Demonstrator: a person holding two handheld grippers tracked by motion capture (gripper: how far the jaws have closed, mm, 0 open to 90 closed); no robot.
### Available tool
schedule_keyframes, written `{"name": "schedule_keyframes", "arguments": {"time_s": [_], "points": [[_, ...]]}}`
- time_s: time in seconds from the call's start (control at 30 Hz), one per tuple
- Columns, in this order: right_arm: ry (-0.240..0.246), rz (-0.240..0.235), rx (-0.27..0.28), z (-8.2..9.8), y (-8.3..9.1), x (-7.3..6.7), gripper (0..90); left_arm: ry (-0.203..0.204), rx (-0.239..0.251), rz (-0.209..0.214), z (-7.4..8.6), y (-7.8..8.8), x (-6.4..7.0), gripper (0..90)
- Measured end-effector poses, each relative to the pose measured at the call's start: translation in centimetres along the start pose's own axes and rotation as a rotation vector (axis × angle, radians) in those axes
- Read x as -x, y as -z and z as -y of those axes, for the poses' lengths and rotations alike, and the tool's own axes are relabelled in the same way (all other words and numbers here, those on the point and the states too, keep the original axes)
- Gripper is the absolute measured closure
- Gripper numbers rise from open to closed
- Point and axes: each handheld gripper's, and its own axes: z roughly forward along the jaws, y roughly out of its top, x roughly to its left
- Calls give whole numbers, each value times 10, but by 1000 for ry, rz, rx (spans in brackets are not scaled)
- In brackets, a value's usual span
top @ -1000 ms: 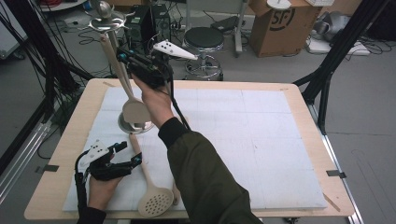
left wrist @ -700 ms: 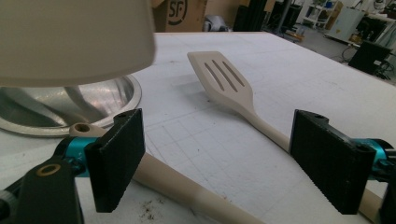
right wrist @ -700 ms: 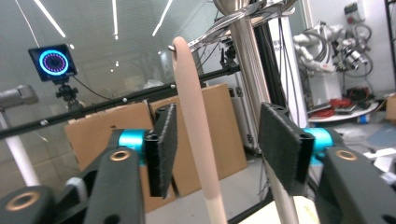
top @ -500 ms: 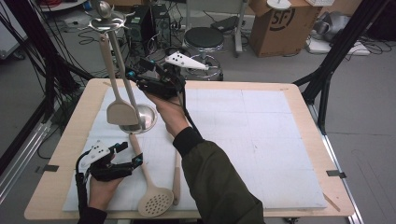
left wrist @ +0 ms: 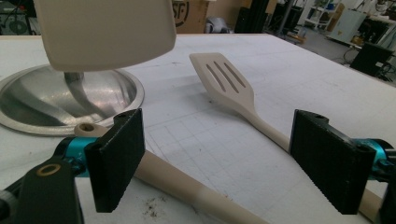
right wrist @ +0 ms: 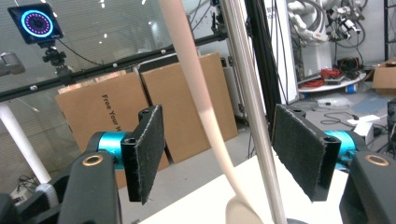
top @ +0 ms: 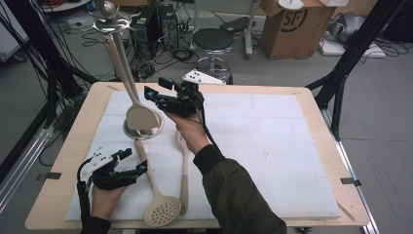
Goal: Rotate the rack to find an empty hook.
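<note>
Two utensils lay flat on the desk toward six o'clock: a perforated skimmer and a slotted turner, side by side. Found a third, a solid turner, hanging from the top of the utensil stand at ten o'clock, its blade just above the stand's steel base.

Saw the right gripper held up at about three o'clock of that hanging blade, jaws spread wide and clasping nothing. Noted, in the right gripper view, both the turner's handle and the stand's pole passing between the jaws, touching neither pad.

Saw the left gripper low at seven o'clock, likewise released. Noted, in the left gripper view, the skimmer's handle running close by one jaw and the slotted turner's handle behind the other; could not tell whether either touched.

Judged the hanging of the solid turner done, with two utensils left to go up. Reckoned the next move called for closing on one handle near its holed end, lifting it clear of its neighbour, then threading that hole over a free hook without knocking the hanging turner.
</note>
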Motion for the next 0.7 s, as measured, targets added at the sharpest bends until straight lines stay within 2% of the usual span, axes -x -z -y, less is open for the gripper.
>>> {"name": "schedule_keyframes", "arguments": {"time_s": [0.17, 0.33, 0.7], "points": [[-18, 4, -29, 7, 4, 3, 323, 1, -1, -1, 0, 0, 0, 190], [-18, 2, -34, 13, 8, 2, 323, -3, -4, -1, 0, -1, 0, 190], [-41, 15, -87, 31, 21, 12, 323, -4, -6, -2, 0, -1, 0, 190]]}}
